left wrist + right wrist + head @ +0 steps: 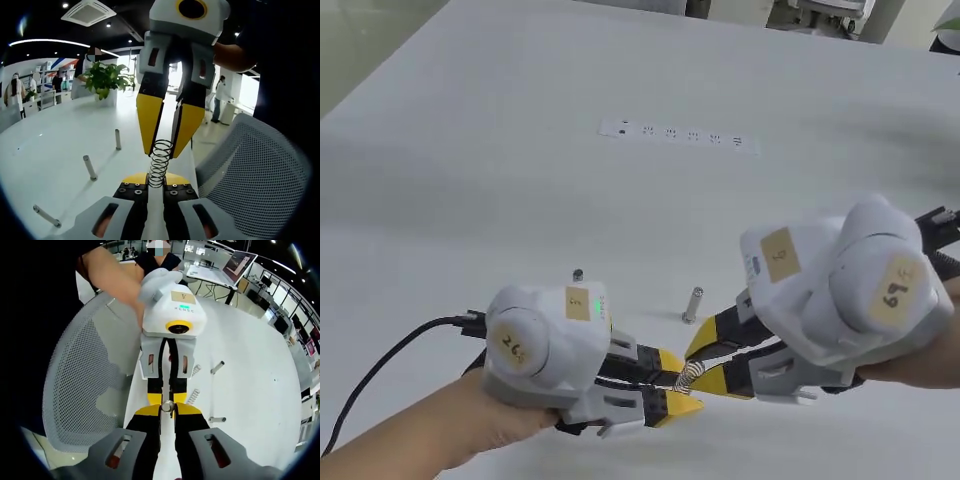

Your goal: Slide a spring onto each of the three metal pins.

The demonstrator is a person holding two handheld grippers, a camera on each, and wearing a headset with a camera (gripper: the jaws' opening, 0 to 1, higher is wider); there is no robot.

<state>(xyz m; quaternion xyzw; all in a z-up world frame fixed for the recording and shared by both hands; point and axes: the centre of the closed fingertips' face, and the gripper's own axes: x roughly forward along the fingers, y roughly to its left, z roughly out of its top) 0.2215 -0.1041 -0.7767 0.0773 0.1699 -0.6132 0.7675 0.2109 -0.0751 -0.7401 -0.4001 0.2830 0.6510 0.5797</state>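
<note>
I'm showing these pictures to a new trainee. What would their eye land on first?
First, the spring pinched between the yellow-tipped left gripper and right gripper, which meet nose to nose near the edge of the white table. Next, a bare metal pin standing on the table beyond them. In the right gripper view, a loose spring lies beside the jaws.

An open-plan office: long white tables (pixel 520 100), mesh chair (pixel 250 165), potted plant (pixel 105 80), laptop (pixel 237 265), ceiling lights (pixel 65 5).

Coiled spring (pixel 159 161); three bare pins (pixel 90 167) nearby
</note>
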